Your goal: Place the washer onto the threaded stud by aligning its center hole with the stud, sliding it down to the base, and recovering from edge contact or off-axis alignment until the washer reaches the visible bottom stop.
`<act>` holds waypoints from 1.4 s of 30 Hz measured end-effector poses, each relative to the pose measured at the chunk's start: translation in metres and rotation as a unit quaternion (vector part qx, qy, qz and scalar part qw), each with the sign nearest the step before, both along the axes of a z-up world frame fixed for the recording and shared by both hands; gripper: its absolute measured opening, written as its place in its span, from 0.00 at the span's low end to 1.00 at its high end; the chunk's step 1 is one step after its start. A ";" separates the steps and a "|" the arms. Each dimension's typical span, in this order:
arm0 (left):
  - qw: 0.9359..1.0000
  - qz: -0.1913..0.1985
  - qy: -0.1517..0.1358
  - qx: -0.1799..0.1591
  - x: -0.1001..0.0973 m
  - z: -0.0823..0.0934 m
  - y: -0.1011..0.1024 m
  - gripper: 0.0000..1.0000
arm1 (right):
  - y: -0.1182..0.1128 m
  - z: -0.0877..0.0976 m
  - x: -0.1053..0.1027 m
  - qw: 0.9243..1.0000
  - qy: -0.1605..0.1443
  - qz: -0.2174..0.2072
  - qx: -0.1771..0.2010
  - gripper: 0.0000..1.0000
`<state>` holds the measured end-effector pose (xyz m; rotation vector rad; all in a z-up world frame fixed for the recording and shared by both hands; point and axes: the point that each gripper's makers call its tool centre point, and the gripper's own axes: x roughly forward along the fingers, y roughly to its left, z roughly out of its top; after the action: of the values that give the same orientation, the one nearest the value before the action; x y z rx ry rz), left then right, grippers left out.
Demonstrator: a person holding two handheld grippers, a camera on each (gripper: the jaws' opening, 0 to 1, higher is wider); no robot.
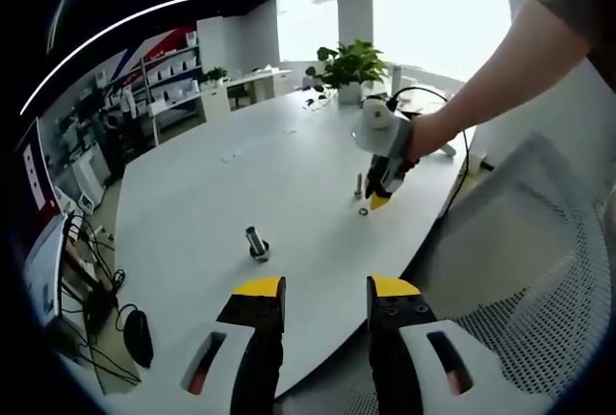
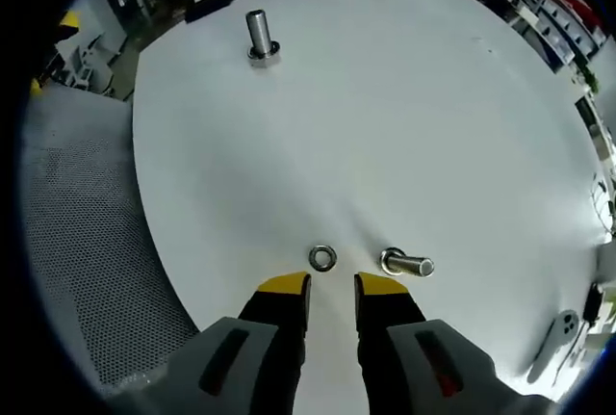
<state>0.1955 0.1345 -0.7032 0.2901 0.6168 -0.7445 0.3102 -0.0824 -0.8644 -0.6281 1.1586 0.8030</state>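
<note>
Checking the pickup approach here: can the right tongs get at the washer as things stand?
Probably yes. The right tongs hang open just short of the washer, which lies flat on the table. The bolt lies beside it, apart, not in the way.

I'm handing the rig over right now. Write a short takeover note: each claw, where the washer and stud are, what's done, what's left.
Left claw: open, holding nothing, hovering over the near edge of the white table.
Right claw: open, holding nothing, poised just short of the washer.
Washer: flat on the table, not yet gripped, next to a bolt lying on its side.
Threaded stud: upright on its base, far across the table from the washer, nothing on it.
Done: nothing placed yet.
Left: grip the washer, carry it to the stud, line up the hole, slide it down to the base.
</note>
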 end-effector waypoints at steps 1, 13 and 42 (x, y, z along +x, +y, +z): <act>1.000 0.000 0.000 -0.001 0.000 0.000 0.000 0.32 | 0.002 -0.001 -0.001 1.000 0.002 0.002 -0.001 0.20; 1.000 -0.001 0.001 -0.002 0.000 0.000 -0.001 0.32 | 0.014 -0.007 -0.003 1.000 0.006 0.003 0.002 0.21; 1.000 0.001 0.002 -0.002 0.001 0.000 0.000 0.32 | 0.011 -0.011 -0.003 1.000 0.017 0.010 0.001 0.16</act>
<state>0.1961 0.1349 -0.7034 0.2836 0.6184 -0.7440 0.3068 -0.0711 -0.8754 -0.6262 1.1843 0.8353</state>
